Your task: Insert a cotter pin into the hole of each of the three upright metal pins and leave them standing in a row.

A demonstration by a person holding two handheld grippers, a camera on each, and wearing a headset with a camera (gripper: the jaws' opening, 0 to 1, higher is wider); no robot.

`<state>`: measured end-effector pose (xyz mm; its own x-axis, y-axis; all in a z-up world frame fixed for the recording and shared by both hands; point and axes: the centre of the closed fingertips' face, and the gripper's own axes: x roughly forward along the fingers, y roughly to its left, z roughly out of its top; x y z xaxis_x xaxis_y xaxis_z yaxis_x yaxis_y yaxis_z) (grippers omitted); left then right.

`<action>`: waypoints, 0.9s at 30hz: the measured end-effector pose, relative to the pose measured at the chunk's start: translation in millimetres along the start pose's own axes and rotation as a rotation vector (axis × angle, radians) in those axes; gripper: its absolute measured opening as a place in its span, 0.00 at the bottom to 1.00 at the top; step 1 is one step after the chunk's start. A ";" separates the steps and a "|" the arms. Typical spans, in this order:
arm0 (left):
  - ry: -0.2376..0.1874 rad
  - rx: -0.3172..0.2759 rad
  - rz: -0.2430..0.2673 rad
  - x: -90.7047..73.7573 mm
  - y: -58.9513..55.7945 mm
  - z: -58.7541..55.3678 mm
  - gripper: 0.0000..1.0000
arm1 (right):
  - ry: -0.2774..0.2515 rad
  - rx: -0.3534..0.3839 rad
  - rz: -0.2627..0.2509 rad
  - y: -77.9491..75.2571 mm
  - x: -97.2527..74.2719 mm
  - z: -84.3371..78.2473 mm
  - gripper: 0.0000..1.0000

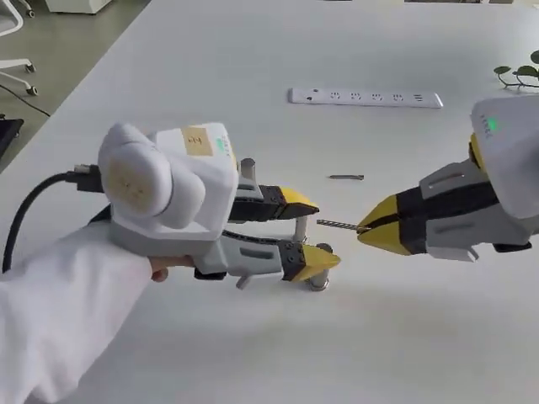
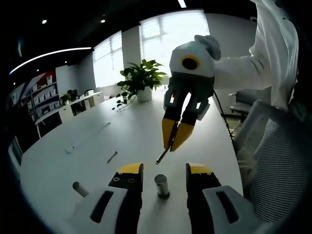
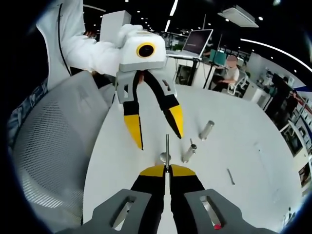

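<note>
We see the left tool held from the left by an arm in a white sleeve. Its yellow-tipped jaws stand apart on either side of an upright metal pin. In the left gripper view a gap of counter shows between the pin and each jaw. The right tool comes in from the opposite side, its jaws together and clamped on one end of a cotter pin. The cotter pin sticks straight out from the tips toward the metal pin. Its free end lies just beside the upper part of the metal pin, and we cannot tell whether it touches the pin or has entered the hole. In the right gripper view a second metal pin stands near the first, on the far side of it. A third metal pin lies a little beyond that, and we cannot tell whether it is upright or tipped over. A second cotter pin lies flat on the white counter, apart from both tools. A white power strip lies farther back. A potted plant stands at the counter's far end.
</note>
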<state>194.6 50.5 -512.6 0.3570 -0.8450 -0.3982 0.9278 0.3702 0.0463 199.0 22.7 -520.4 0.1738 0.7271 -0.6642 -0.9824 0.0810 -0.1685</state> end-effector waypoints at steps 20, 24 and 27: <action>0.098 -0.090 0.007 29.9 5.4 -53.6 0.25 | 0.076 0.092 0.013 12.9 16.2 -41.4 0.00; 0.100 -0.109 0.005 32.3 5.7 -58.4 0.22 | 0.073 0.095 0.016 10.4 18.4 -42.6 0.00; 0.101 -0.125 0.008 34.6 5.8 -61.6 0.19 | 0.075 0.091 0.024 11.7 19.4 -42.1 0.00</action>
<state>205.7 47.2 -582.5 0.3455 -0.8013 -0.4884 0.9022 0.4269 -0.0622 193.7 9.0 -565.9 0.1516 0.6768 -0.7204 -0.9879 0.1281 -0.0875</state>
